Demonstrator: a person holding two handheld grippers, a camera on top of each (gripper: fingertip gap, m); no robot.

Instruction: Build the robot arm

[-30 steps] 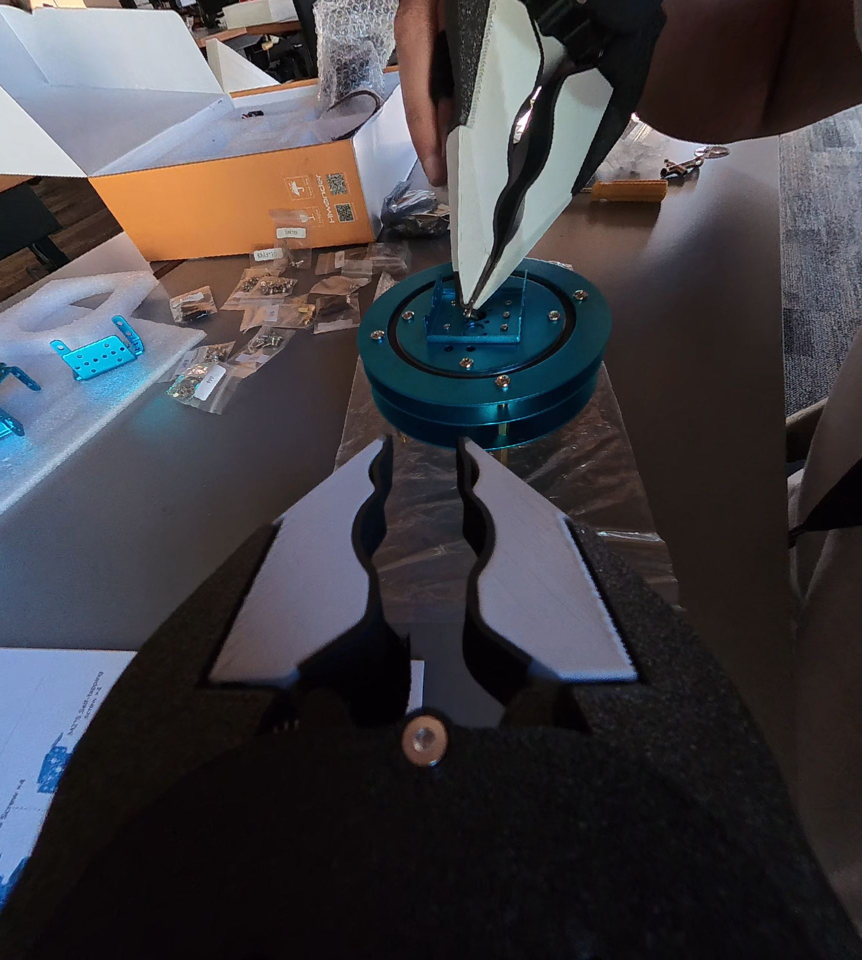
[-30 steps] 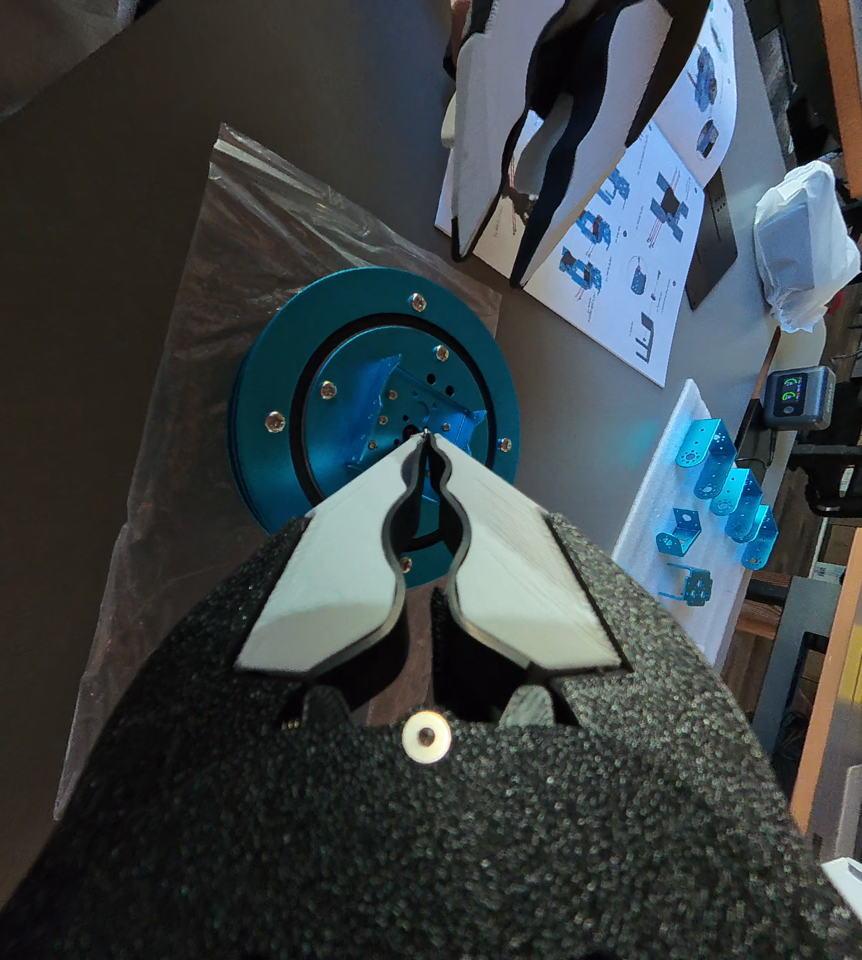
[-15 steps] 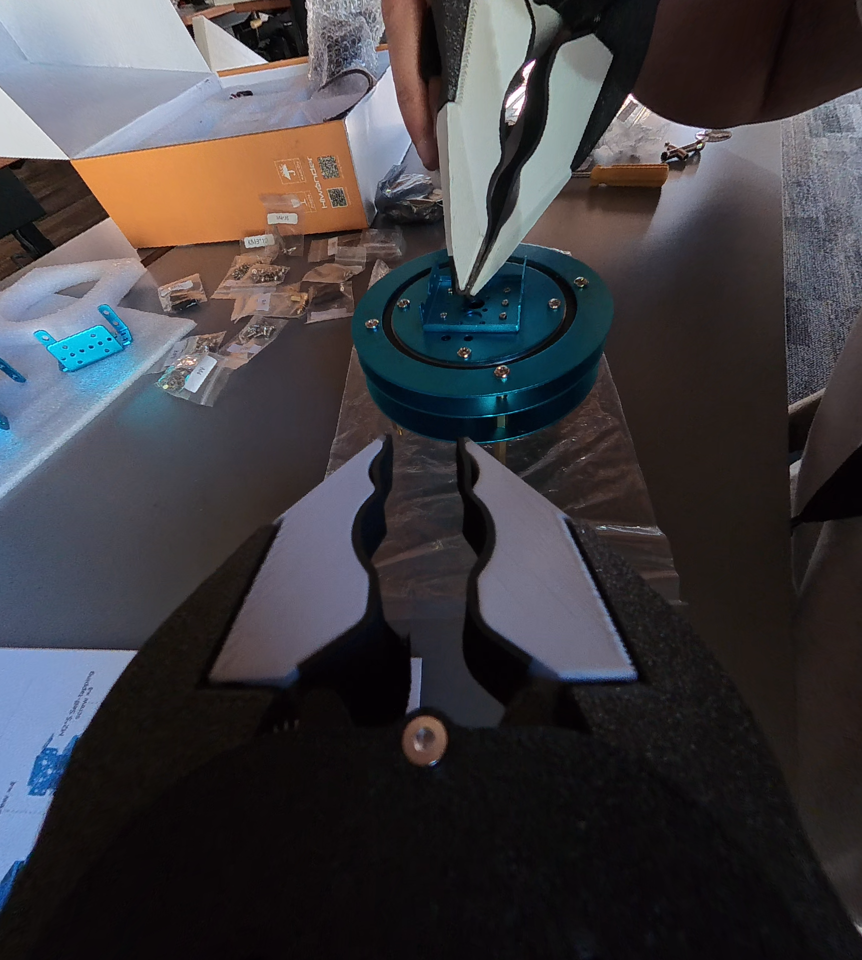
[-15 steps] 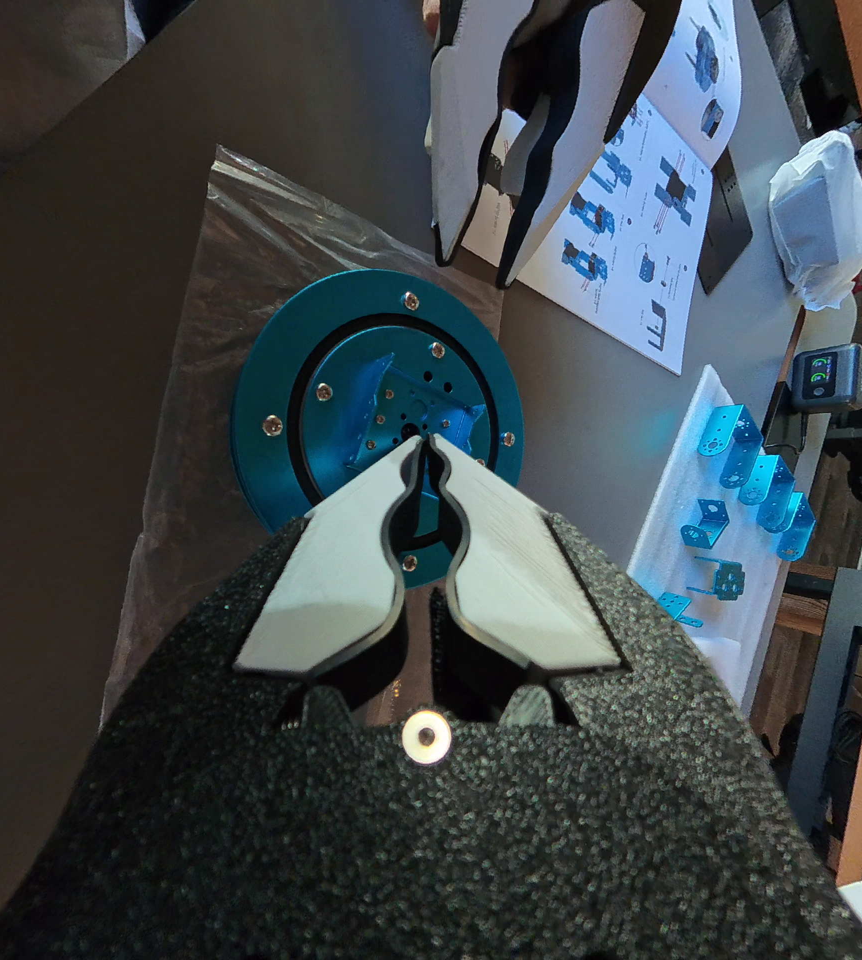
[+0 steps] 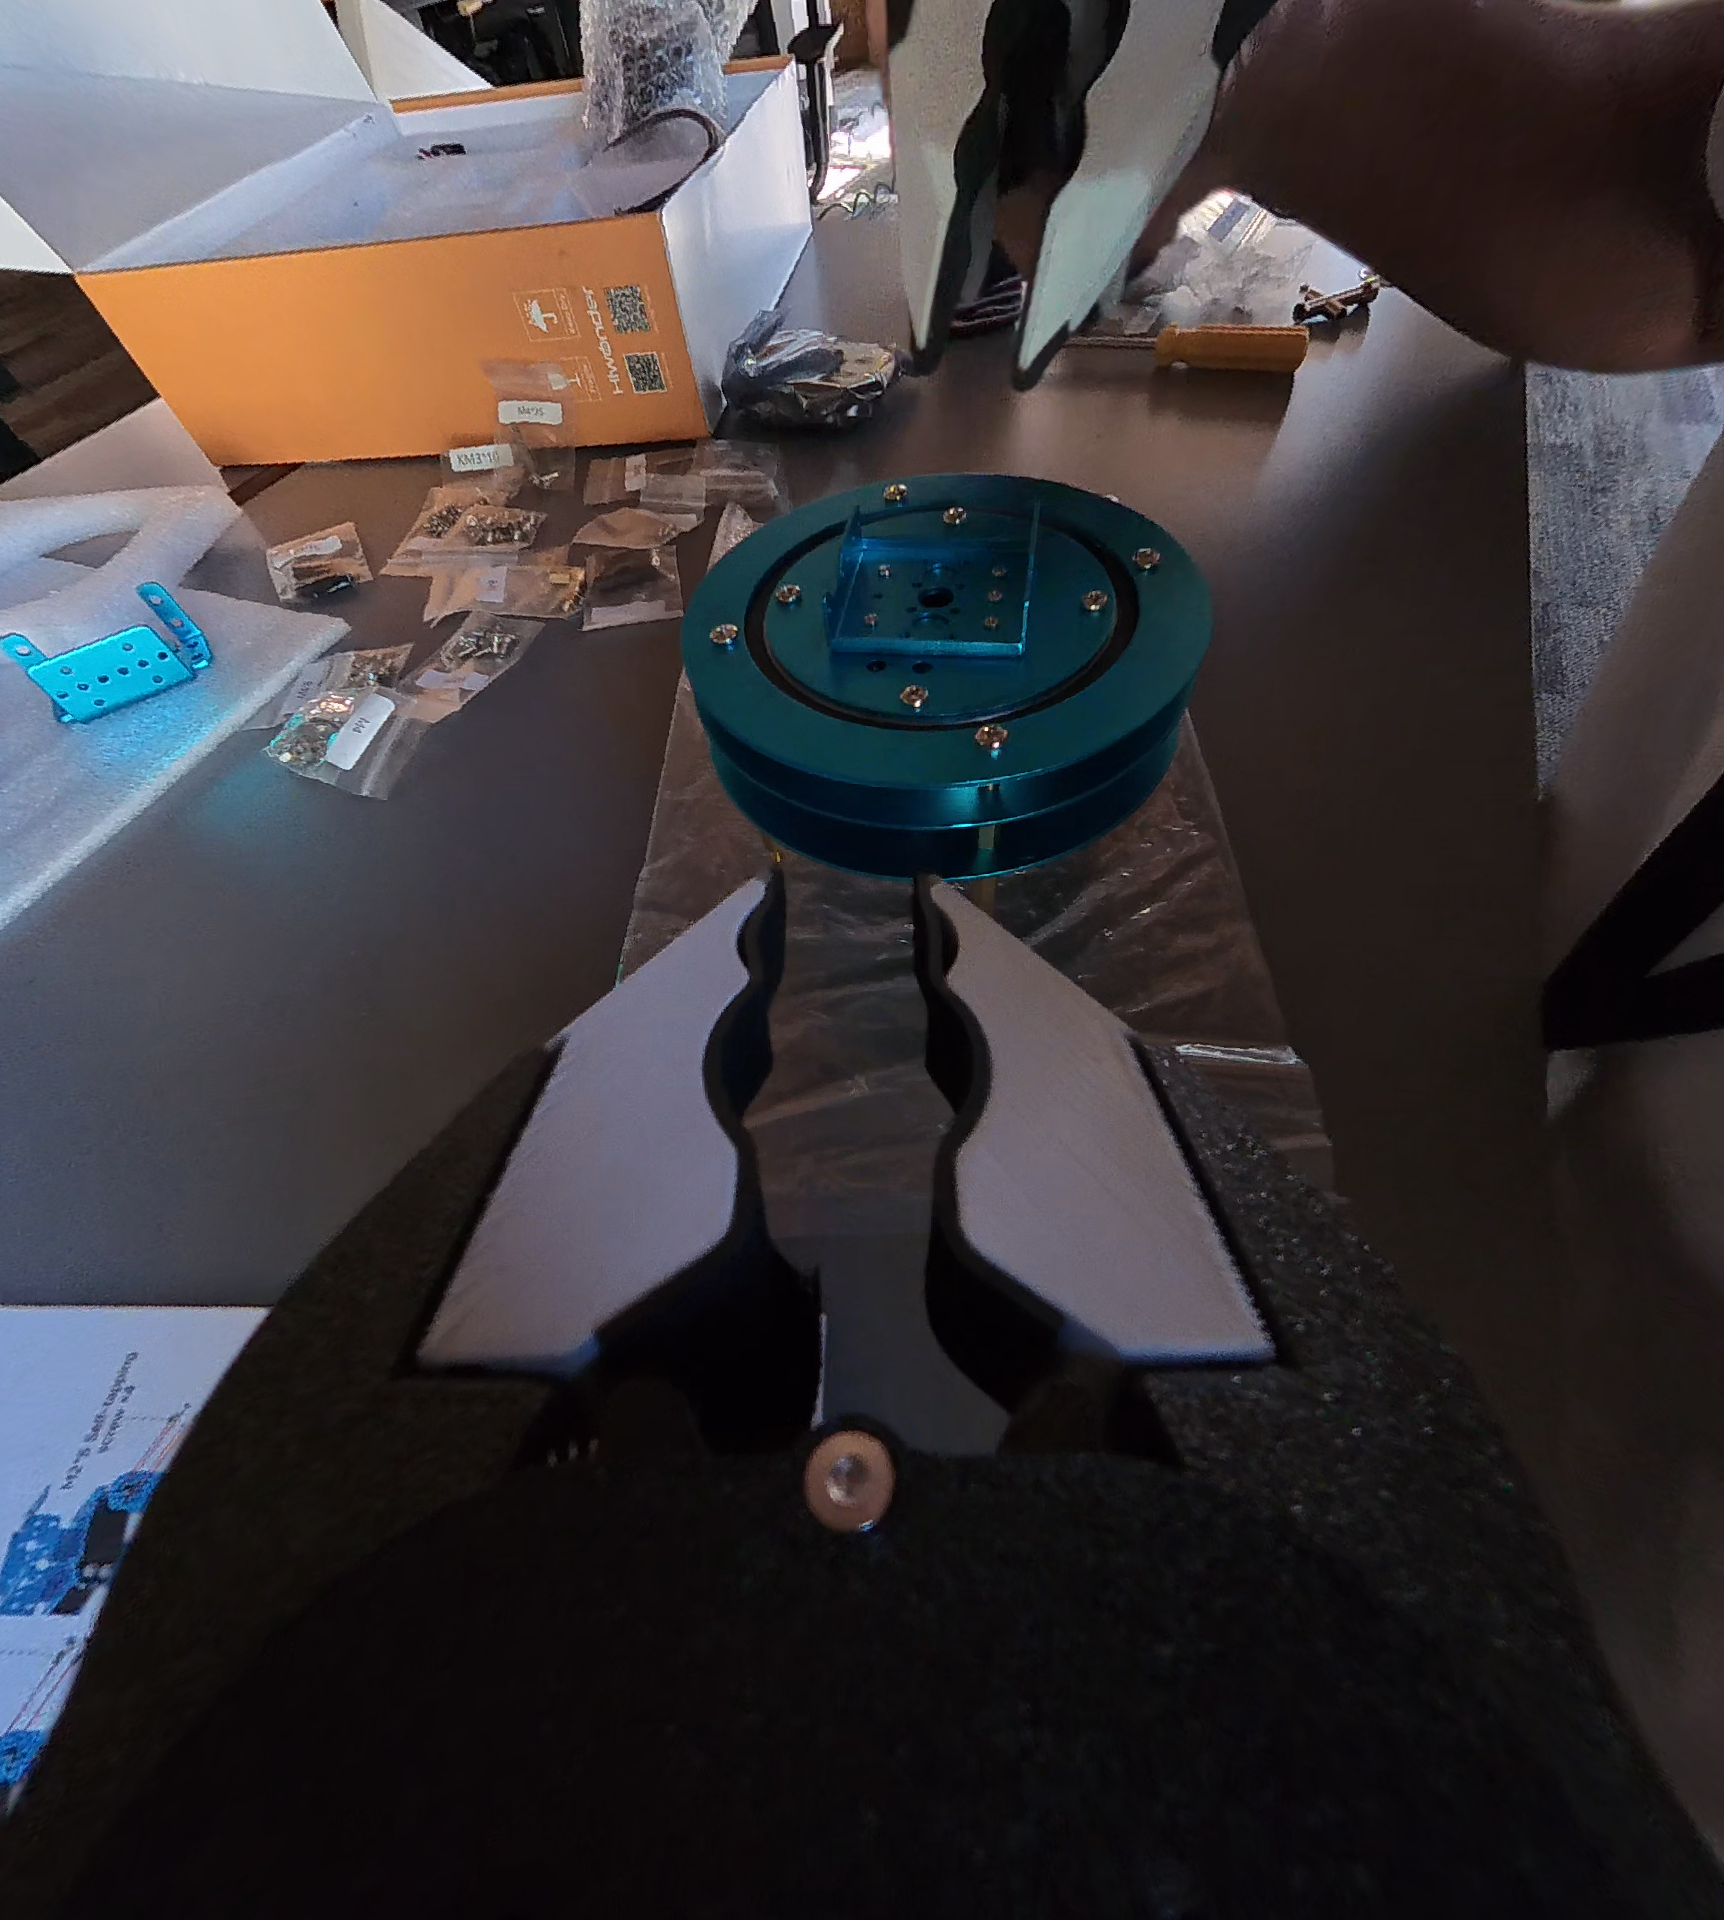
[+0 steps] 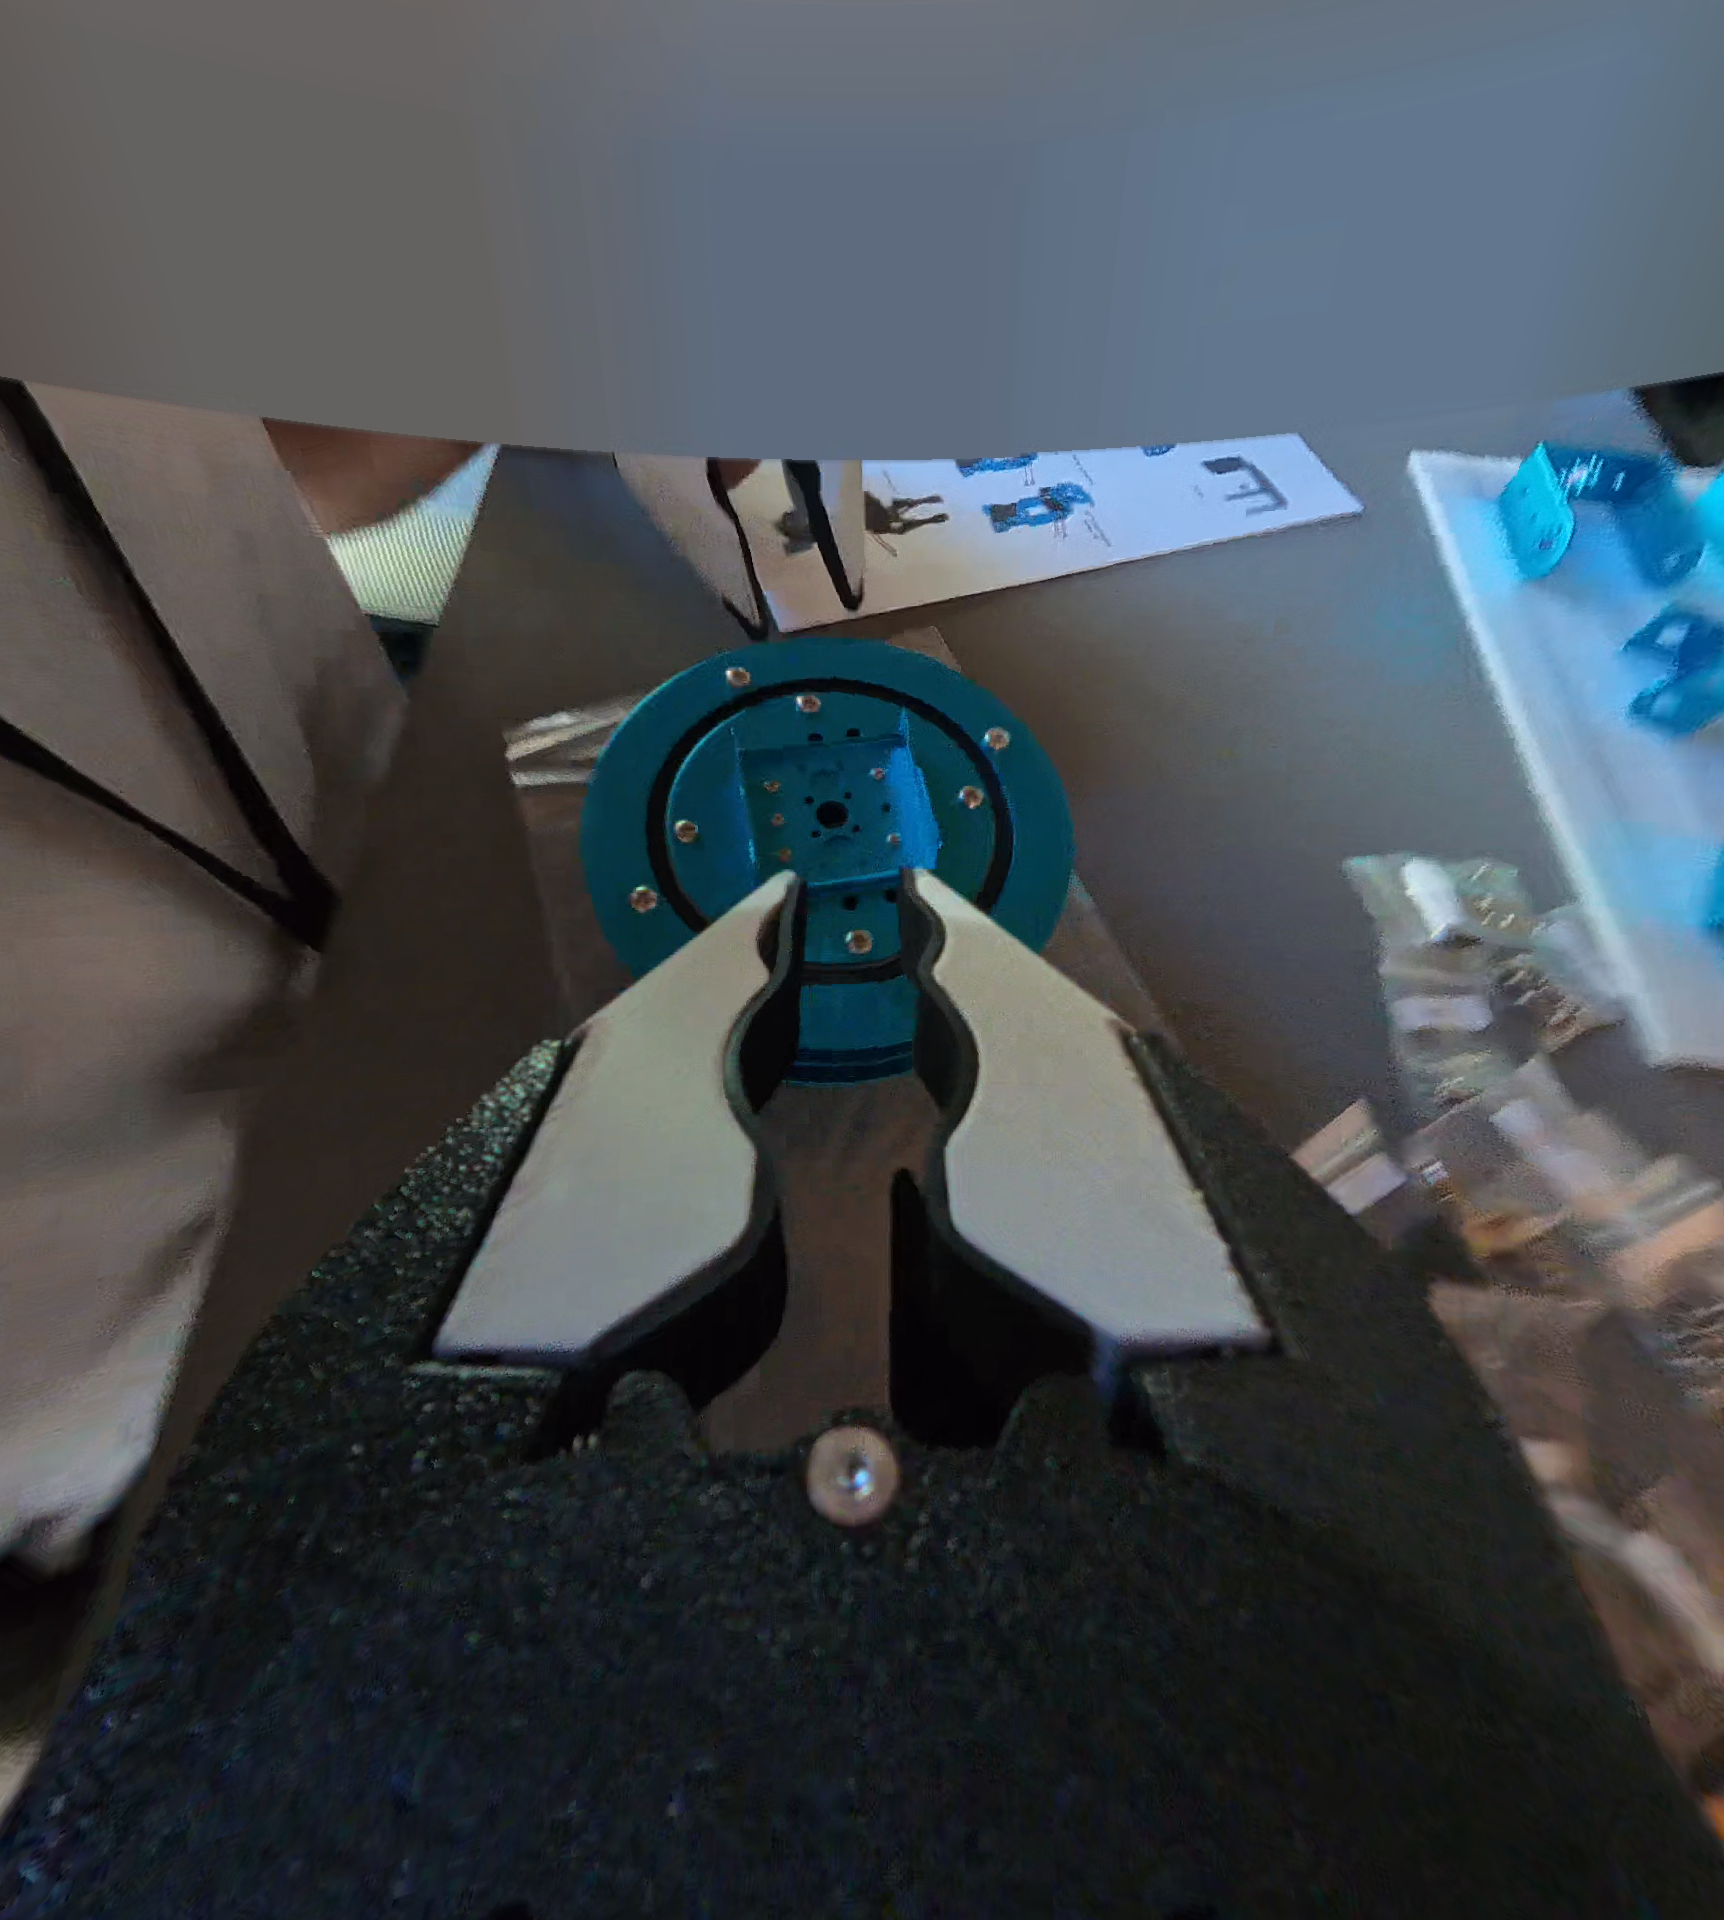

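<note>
A round teal metal base (image 5: 941,774) stands on a clear plastic bag (image 5: 951,997) on the dark table. A square blue bracket (image 5: 931,618) with upturned sides lies on the base's inner disc. My left gripper (image 5: 847,888) is open and empty, low over the bag, just short of the base's near edge. My right gripper (image 5: 972,358) hangs open and empty above and behind the base. In the right wrist view, which is motion-blurred, the right gripper (image 6: 850,888) looks down at the base (image 6: 619,821) and bracket (image 6: 832,816), with the left gripper (image 6: 801,615) beyond.
An open orange and white box (image 5: 401,312) stands at the back left. Small bags of screws (image 5: 484,582) lie before it. A white foam tray (image 5: 110,727) holds blue brackets. A yellow-handled screwdriver (image 5: 1232,348) lies behind. An instruction sheet (image 5: 6,1507) lies near left. A person's torso fills the right. Tip to tip, the grippers are about 12 cm apart.
My right gripper was shut with its tips at the bracket's centre hole. It has opened, lifted well above the base and swung round. The left gripper has barely moved.
</note>
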